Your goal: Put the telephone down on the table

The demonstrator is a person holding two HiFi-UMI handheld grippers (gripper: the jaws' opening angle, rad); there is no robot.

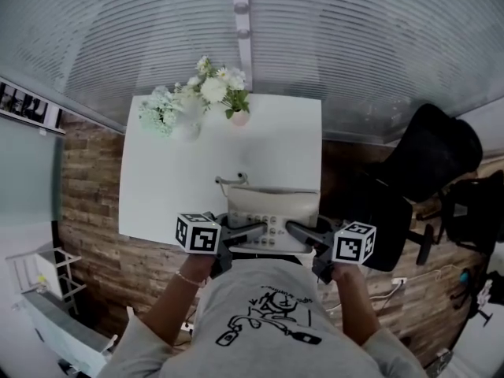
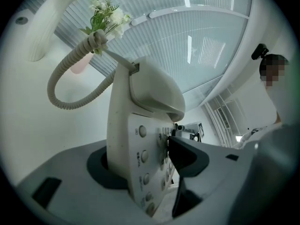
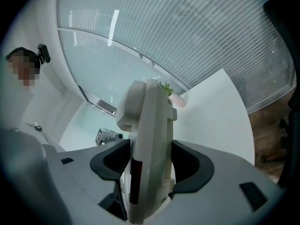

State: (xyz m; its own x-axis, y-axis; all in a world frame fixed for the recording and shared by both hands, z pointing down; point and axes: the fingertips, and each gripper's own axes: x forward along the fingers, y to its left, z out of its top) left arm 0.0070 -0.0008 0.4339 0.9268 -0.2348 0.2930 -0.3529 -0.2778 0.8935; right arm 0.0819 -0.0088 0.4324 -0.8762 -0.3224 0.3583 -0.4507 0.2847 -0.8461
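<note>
Head view, telephone (image 1: pixel 272 211) at near edge of table (image 1: pixel 173 187)

Telephone (image 1: pixel 272 203) cream; table (image 1: pixel 157 195) white; flowers (image 1: pixel 214 89) white, green-leaved; floor (image 1: pixel 87 203) brown planks; chair (image 1: pixel 433 152) black.

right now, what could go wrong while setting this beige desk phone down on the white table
The beige desk telephone is held at the near edge of the white table; released there, it might tip off toward the person. The left gripper and right gripper each pinch one side, so opening unevenly could twist it and unseat the cream handset.
</note>
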